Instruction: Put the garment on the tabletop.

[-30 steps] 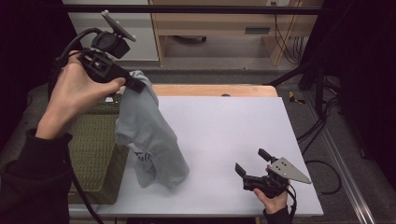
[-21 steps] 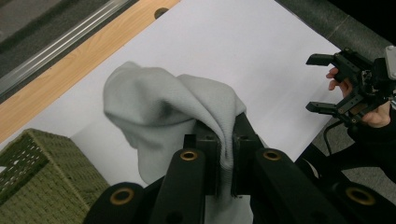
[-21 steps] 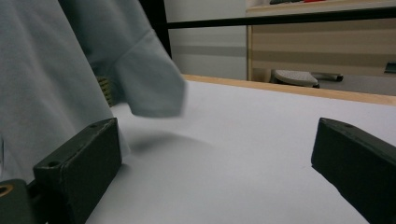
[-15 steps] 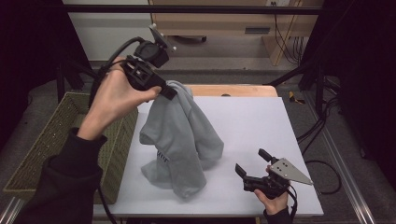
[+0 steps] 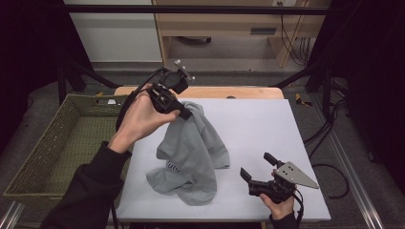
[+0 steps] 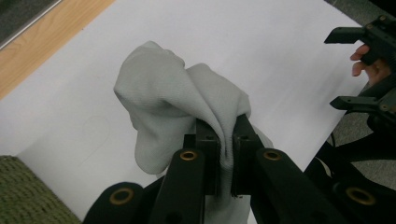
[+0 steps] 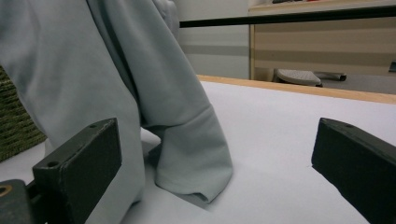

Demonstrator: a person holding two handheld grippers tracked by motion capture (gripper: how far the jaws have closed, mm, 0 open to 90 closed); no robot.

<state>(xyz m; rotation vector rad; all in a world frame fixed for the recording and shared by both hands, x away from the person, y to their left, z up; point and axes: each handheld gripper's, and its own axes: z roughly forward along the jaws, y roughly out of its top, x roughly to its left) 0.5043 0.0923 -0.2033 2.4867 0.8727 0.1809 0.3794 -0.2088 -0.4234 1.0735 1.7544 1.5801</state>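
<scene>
**Grey garment hangs from the left gripper over the white table**

The grey garment [image 5: 191,152] is the centre of it all: its top bunched high, its lower folds pooled on the white table [image 5: 258,129], spread toward the near left part of the sheet. One hem lies flat on the surface in the right gripper view, with the cloth [image 7: 116,84] rising steeply above it. A small line of print shows on a fold near the bottom, too small to read.

Up top, the left gripper [image 5: 184,113] has the fabric pinched tight. In the left gripper view the two black jaws are pressed together with a ridge of the grey cloth [image 6: 187,107] squeezed between them and billowing out beyond. The left hand [image 5: 141,117] wraps the gripper's body, sleeve dark, cable looping off behind.

Over at the near right edge, the right gripper [image 5: 258,167] sits low by the table with its jaws spread wide and nothing between them, well apart from the garment.

Left of the table stands the woven green basket [image 5: 62,143], just beside the sheet's edge. A wooden strip [image 5: 229,92] runs along the table's far side.
</scene>
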